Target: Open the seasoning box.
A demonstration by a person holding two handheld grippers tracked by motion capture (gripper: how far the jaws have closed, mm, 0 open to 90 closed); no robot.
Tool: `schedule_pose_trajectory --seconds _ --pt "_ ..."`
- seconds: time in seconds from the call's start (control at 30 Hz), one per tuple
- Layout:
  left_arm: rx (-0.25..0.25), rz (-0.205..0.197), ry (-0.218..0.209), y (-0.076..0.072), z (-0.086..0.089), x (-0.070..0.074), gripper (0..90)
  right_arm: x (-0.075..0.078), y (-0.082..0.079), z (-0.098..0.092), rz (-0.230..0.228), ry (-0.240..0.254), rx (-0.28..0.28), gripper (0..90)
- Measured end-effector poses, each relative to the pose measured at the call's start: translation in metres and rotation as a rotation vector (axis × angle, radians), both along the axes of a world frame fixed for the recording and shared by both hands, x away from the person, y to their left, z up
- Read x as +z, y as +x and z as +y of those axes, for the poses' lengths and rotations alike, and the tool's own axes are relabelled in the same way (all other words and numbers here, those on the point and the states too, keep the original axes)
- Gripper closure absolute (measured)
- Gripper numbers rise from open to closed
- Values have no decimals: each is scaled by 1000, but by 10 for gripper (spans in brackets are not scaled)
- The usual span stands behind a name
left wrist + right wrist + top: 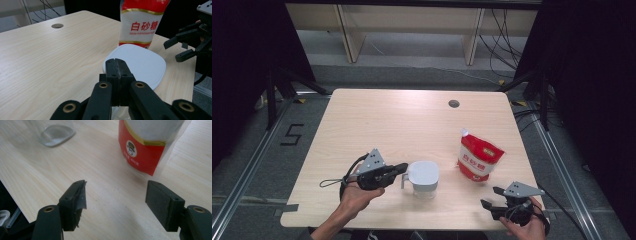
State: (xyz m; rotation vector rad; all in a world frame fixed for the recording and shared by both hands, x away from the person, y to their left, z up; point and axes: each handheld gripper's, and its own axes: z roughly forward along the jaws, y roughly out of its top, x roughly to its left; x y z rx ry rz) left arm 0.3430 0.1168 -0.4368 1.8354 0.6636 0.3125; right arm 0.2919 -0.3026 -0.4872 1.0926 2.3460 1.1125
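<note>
Now my left gripper (401, 170) has its jaws pressed together at the lidded jar's (423, 179) near edge — probably pinching its handle, though that's hidden. I'd lift gently, keeping it level. My right gripper (490, 197) waits wide open and empty — near the sugar pouch (479, 157).

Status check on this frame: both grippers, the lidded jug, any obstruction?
Left gripper shut at handle of clear white-lidded jug. Right gripper open, empty, by table edge. Red-and-white sugar pouch stands apart; nothing obstructs.
</note>
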Motion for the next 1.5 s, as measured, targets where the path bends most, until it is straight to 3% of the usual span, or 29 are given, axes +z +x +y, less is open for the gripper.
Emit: schedule_pose_trajectory --seconds 0.13,0.27,0.33,0.4,0.43,0.5,0.53,0.57,0.6,0.73,0.77,0.83,0.87,0.9,0.97,1.03,1.1,1.23,1.5 --pt "2 0 4 0 -3 0 893 0 0 1 -4 -1 21 336" --pt "-15 9 12 0 -6 -3 892 1 -2 4 32 27 -9 342" --pt "-18 7 13 -1 -7 -4 892 0 -1 4 22 34 -1 343" --pt "-21 -1 21 -1 -8 -4 892 1 -2 6 44 40 2 354" --pt "-19 -4 22 -2 -8 -4 892 1 0 5 1 18 23 366" --pt "-24 -9 22 -2 -7 -4 892 2 0 7 1 49 39 391" --pt "-28 -10 19 -1 -7 -5 892 2 -3 9 12 61 22 404" --pt "-30 -10 17 -1 -7 -5 892 3 -3 10 -3 55 40 423" --pt "-30 -10 18 -1 -7 -5 891 5 -5 12 16 66 40 443" --pt "-30 -14 18 -1 -7 -5 891 9 -5 16 -95 55 87 526" --pt "-36 -17 32 -1 -6 -5 892 10 -7 19 -75 57 82 544" --pt "-33 -12 28 -1 -6 -5 892 9 -6 21 -102 40 101 571" --pt "-39 -17 31 -1 -6 -5 891 9 -7 23 -89 40 110 591" --pt "-33 -9 24 -1 -6 -5 891 9 -5 25 -119 26 130 604" --pt "-30 -4 19 -2 -6 -5 891 10 -5 27 -136 22 143 637" --pt "-31 -13 16 -1 -6 -5 891 11 -6 31 -143 37 144 666" --pt "-20 5 11 -2 -5 -5 892 13 -6 36 -152 52 146 690" --pt "-23 0 15 -2 -4 -6 892 17 -3 46 -200 57 190 740" --pt "-28 -8 19 -2 -3 -6 892 22 5 65 -218 101 223 798"
